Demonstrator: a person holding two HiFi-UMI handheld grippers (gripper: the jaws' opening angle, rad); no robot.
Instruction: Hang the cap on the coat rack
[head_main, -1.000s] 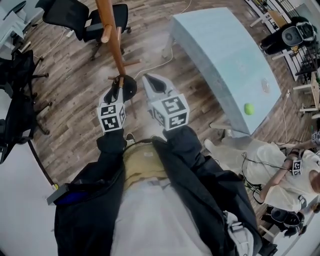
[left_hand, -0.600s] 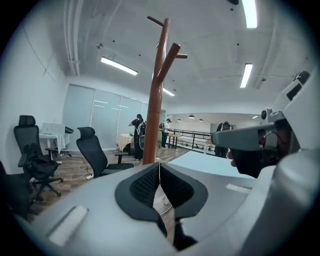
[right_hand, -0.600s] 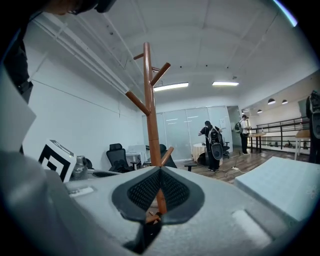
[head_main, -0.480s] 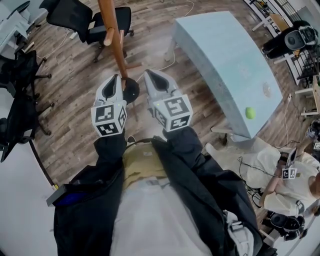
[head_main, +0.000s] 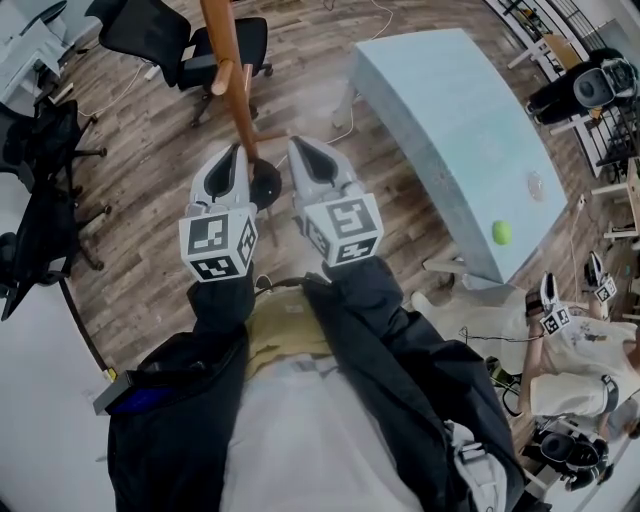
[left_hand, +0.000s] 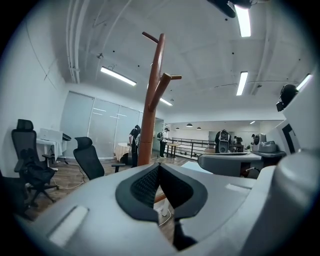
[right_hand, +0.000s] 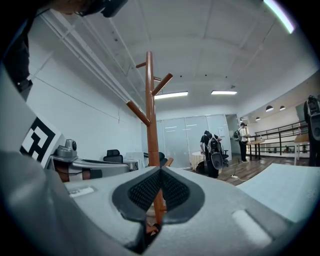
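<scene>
The wooden coat rack (head_main: 232, 70) rises right in front of me, and both gripper views look up its pole (left_hand: 152, 100) (right_hand: 149, 110) to the pegs. A black cap (head_main: 266, 183) sits by the lower pole, between the tips of my two grippers. What it rests on I cannot tell. My left gripper (head_main: 236, 152) is just left of it and shut, with its pads (left_hand: 145, 185) together on nothing. My right gripper (head_main: 297, 148) is just right of it, also shut and empty (right_hand: 160, 170). The cap is not in either gripper view.
A pale blue table (head_main: 450, 130) stands to the right with a green ball (head_main: 501, 233) near its edge. Black office chairs (head_main: 150, 35) stand behind the rack and at the left (head_main: 40, 150). A person (head_main: 570, 340) sits low at the right. Other people (right_hand: 212, 150) stand far off.
The left gripper's jaws, open at the cap a second ago, have shut with nothing in them. The right gripper has stayed beside the cap. The person at the right has shifted.
</scene>
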